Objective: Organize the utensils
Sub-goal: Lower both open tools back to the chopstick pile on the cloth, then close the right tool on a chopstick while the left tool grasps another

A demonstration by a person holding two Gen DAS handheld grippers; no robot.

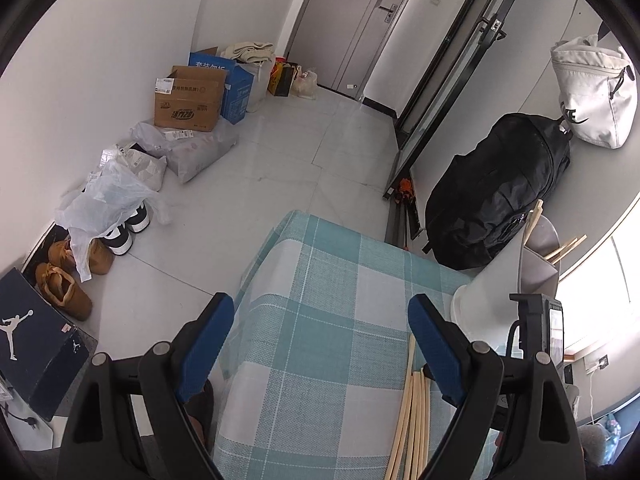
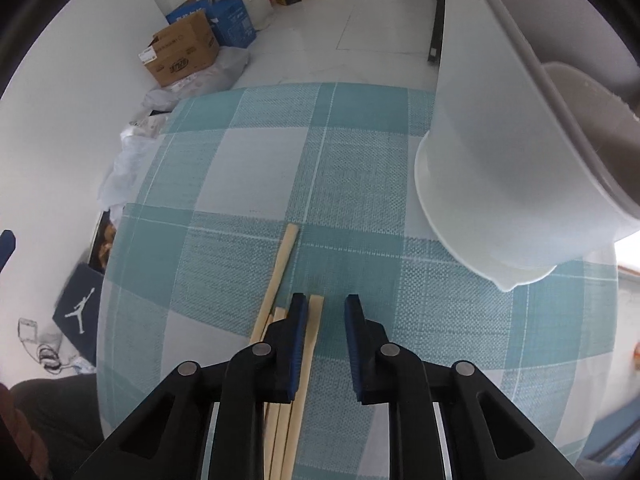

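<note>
Nearby, white holder (image 2: 500,168) beside chopsticks (image 2: 280,264) (checked cloth (image 2: 360,184) beneath)

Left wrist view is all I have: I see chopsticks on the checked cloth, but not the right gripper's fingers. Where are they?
Observer: The right gripper is down over the chopsticks; one of them lies between its fingers.
Operator: Do both pads press it?
Observer: No. It lies beside one pad, and bare cloth shows between it and the other pad.
Operator: Where is the white utensil holder from there?
Observer: The white utensil holder stands ahead and to the right, apart from the chopsticks.
</note>
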